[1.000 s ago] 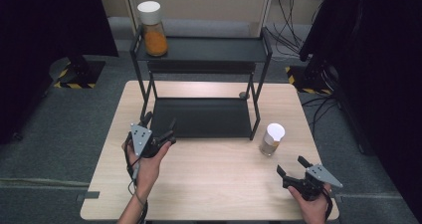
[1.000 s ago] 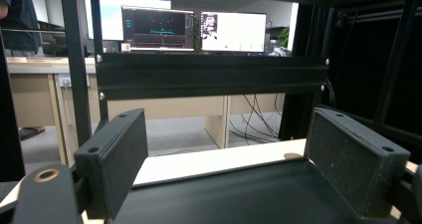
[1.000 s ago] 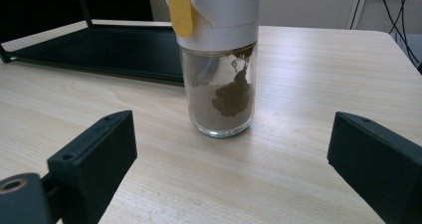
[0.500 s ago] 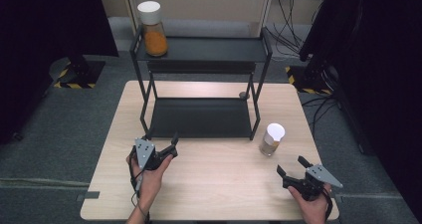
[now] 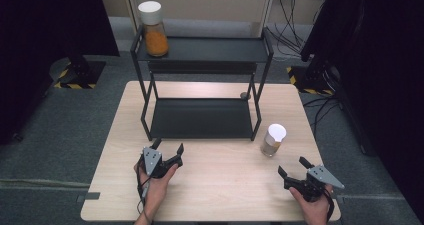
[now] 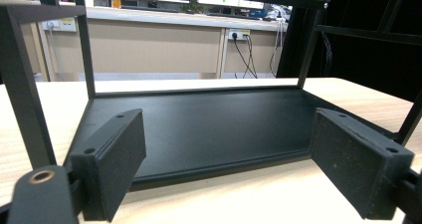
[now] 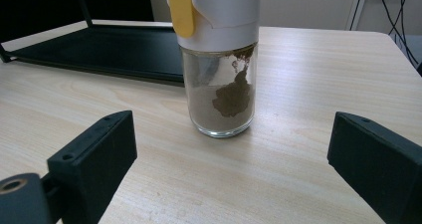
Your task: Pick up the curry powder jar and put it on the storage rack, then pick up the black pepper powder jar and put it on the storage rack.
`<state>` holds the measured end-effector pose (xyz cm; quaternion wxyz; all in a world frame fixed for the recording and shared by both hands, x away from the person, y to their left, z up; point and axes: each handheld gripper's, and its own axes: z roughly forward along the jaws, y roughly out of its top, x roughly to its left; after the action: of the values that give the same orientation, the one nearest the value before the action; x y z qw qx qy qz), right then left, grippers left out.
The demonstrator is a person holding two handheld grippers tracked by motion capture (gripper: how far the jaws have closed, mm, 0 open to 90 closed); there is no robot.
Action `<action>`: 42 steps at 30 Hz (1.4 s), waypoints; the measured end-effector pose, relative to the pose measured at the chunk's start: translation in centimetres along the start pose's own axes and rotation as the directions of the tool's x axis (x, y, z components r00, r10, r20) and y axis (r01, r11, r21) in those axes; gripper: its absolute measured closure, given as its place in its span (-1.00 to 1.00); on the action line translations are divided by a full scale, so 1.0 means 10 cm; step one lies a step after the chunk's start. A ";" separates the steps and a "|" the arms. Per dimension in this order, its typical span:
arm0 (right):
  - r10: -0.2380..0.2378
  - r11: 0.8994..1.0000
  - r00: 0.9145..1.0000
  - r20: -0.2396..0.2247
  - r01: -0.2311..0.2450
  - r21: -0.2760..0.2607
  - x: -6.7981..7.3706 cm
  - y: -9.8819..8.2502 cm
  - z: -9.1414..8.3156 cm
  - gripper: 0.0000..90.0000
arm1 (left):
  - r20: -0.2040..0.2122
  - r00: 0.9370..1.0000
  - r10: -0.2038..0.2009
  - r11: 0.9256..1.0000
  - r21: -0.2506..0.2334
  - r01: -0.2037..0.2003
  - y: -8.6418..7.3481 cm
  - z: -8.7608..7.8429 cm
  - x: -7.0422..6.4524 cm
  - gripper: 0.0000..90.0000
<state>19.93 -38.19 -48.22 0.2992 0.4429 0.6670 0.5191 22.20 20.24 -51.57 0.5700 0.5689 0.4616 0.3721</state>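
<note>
In the high view, a wooden table is seen with a black rack standing near its back edge. A jar with a white lid is stood on the table, just beside the rack's front right leg. A second jar with orange stuff is kept on the rack's top shelf, at its left end. The left gripper is held near the table's front edge, left of the middle, with its jaws apart and nothing between them. The right gripper is held near the front right corner, jaws apart and pointed at the white-lidded jar.

In the left gripper view, the rack's bottom shelf is seen between the wide-open jaws.

In the right gripper view, the jar is seen upright, with brown powder inside, a little way beyond the open jaws and not touched.
</note>
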 end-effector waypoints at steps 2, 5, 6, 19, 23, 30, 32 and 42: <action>0.000 1.000 1.000 0.001 0.000 -0.001 0.00 0.00 0.00 -0.87 | 0.000 1.000 -0.005 1.000 0.008 0.005 -0.02 0.00 0.00 -0.69; -0.001 1.000 1.000 0.002 0.001 0.001 0.00 0.00 0.00 -0.87 | 0.000 1.000 -0.007 1.000 0.017 0.007 -0.05 0.00 -0.01 -0.69; 0.000 1.000 1.000 0.003 0.000 0.000 0.01 0.00 0.00 -0.87 | -0.001 1.000 -0.006 1.000 0.016 0.006 -0.05 0.00 -0.01 -0.69; 0.006 1.000 1.000 0.003 -0.006 -0.006 0.00 -0.01 -0.01 -0.87 | 0.007 1.000 0.013 1.000 0.023 -0.013 -0.04 0.01 -0.01 -0.70; 0.004 1.000 1.000 0.004 -0.004 -0.004 0.00 -0.01 0.00 -0.87 | 0.011 1.000 0.011 1.000 0.010 -0.012 -0.06 0.00 0.00 -0.70; 0.001 1.000 1.000 0.003 -0.001 -0.004 0.00 -0.01 0.00 -0.87 | 0.011 1.000 0.007 1.000 0.014 -0.007 -0.05 0.01 0.00 -0.70; 0.001 1.000 1.000 0.003 -0.001 -0.006 0.01 -0.01 -0.01 -0.87 | 0.011 1.000 0.007 1.000 0.013 -0.007 -0.06 0.00 0.00 -0.70; -0.001 1.000 1.000 -0.007 0.001 -0.006 -0.01 -0.01 -0.01 -0.88 | 0.012 1.000 0.010 1.000 0.017 -0.010 -0.05 0.01 0.00 -0.70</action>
<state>19.88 -38.33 -48.31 0.2984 0.4397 0.6669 0.5224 22.22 20.17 -52.07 0.5659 0.5783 0.4585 0.3675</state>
